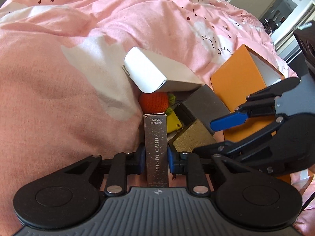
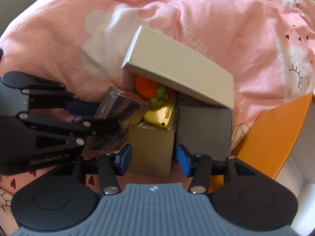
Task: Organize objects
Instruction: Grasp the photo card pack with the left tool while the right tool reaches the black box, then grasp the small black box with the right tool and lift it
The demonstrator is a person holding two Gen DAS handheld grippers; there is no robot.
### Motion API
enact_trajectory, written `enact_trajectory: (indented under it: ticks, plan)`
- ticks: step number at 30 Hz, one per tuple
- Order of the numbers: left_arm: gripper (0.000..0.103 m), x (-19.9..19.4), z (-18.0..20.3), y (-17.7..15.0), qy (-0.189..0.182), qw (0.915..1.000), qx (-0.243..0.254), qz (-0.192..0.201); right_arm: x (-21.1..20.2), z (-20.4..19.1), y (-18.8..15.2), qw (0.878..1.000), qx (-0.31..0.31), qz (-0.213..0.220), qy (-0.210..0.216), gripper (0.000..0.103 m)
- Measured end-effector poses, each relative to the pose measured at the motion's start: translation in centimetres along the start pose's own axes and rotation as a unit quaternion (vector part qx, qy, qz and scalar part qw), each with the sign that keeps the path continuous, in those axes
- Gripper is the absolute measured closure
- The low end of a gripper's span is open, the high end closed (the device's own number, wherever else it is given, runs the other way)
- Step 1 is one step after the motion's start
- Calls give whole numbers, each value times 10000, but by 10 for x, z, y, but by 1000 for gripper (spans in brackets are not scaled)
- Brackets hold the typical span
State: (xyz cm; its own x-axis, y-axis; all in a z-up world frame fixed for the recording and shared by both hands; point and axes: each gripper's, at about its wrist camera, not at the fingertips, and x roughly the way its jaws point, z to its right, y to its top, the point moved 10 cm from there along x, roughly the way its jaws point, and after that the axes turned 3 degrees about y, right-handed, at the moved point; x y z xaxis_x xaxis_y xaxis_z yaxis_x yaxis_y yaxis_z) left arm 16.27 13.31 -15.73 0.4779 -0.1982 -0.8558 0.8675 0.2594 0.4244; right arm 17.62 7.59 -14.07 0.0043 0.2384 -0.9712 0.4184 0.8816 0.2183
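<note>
A photo card box (image 1: 157, 149) is being gripped by the left tool (image 1: 154, 158), its blue pads clenched on the box's narrow sides, at the near edge of a small heap of things on a bed covered by a pink quilt (image 1: 59, 78). The right tool (image 2: 153, 161) is being held released, jaws apart on either side of a gold box (image 2: 150, 153), with no contact visible. The tidying is judged to be at an early stage: a grey box (image 2: 204, 131), a yellow item (image 2: 161, 116) and an orange crocheted toy (image 2: 146, 87) are still lying jumbled under a tilted white box (image 2: 177, 66). An orange box (image 2: 275, 135) is standing open just beside the heap at the right; nothing can be seen inside it, though much of its interior is out of view
</note>
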Motion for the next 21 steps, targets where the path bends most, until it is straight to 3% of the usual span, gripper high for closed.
enact_trajectory:
  ticks: [6,10,14,21]
  plan:
    - [78,3,-2,2,-43,9998,-201,-27,-11,18,6,9993,-50,32,-358,49]
    - [78,-9,1,9,-100,9993,-331,164,-11,39,20,9981,73,27,-616,49]
    - [78,-20,2,20,-93,9985,-412,349,-1,48,32,9967,52,-105,-800,28]
    - [78,-20,-2,25,-155,9980,-499,352,22,56,37,9938,216,-531,-955,25]
